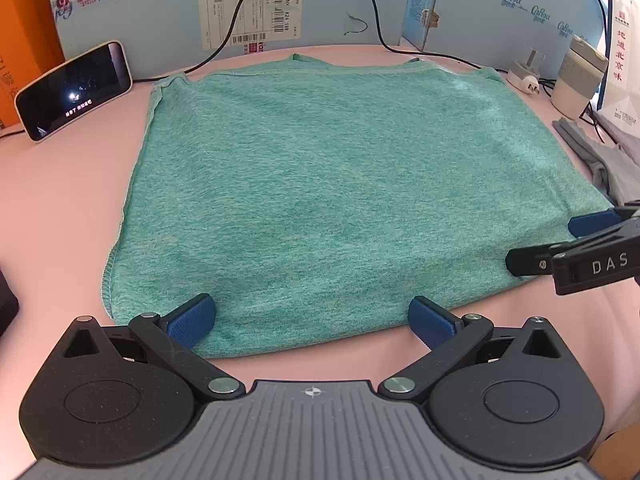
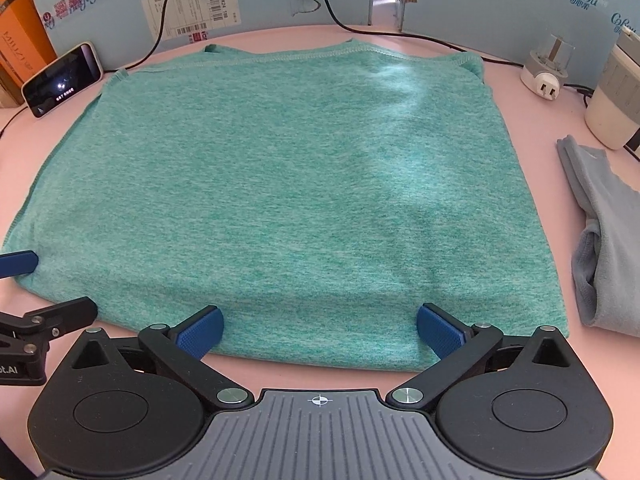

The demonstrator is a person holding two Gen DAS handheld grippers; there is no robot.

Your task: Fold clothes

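A pale pink tabletop (image 1: 72, 208) fills both views, and a green garment (image 1: 320, 184) lies flat on it, folded with its doubled near edge just ahead of both tongs. The left tongs (image 1: 312, 320) stand wide open at that near edge, blue pads (image 1: 192, 320) spread apart with the cloth's edge between them but not pinched. The right tongs (image 2: 319, 330) are spread just as wide at the same edge further along, gripping nothing; their black arm and blue pad show at the right of the left wrist view.

Beyond the garment, opposite the tongs, a light blue cardboard wall (image 1: 328, 8) printed with brand lettering and a shipping label (image 1: 250, 16) closes off the tabletop. Black cables (image 2: 344, 20) run down it onto the surface. Far left of the tongs, a phone (image 1: 74, 88) with a dark screen leans beside an orange box (image 1: 24, 32). To the right of the right tongs lies a grey folded cloth (image 2: 600, 232), clear of the green one; beyond it stand a white plug adapter (image 2: 546, 70) and a cream-coloured container (image 2: 612, 100)
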